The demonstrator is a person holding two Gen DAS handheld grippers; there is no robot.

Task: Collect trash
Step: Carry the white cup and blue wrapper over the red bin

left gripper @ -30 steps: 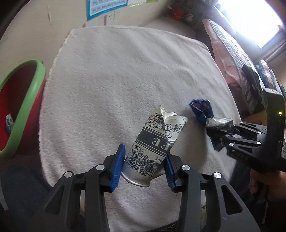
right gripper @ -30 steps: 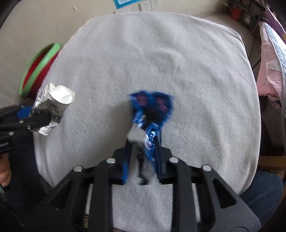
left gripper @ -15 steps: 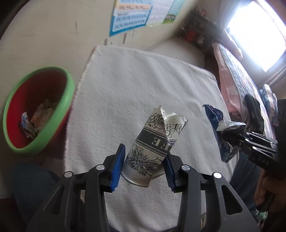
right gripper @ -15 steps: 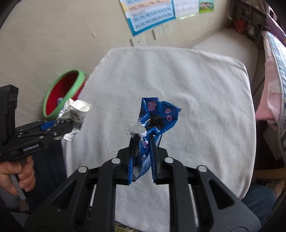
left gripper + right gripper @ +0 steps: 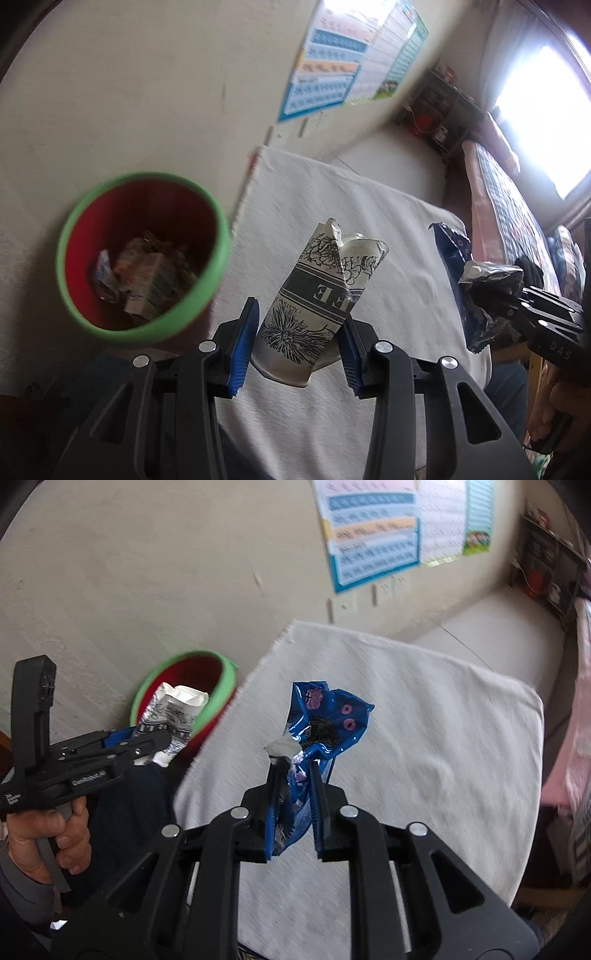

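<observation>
White paper cup (image 5: 314,306) with black floral print; blue wrapper (image 5: 325,723) (pink rings) — red bin (image 5: 144,254), green rim; white towel (image 5: 424,709).

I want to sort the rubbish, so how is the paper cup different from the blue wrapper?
The paper cup is white with black flower drawings; the blue wrapper is shiny blue with pink spots. The cup is stiff card, crushed at its top; the wrapper is thin crinkly foil, torn open. The left gripper holds the cup in wider jaws; the right gripper pinches the wrapper almost shut. Both are lifted off the white cloth, near the red bin.
</observation>
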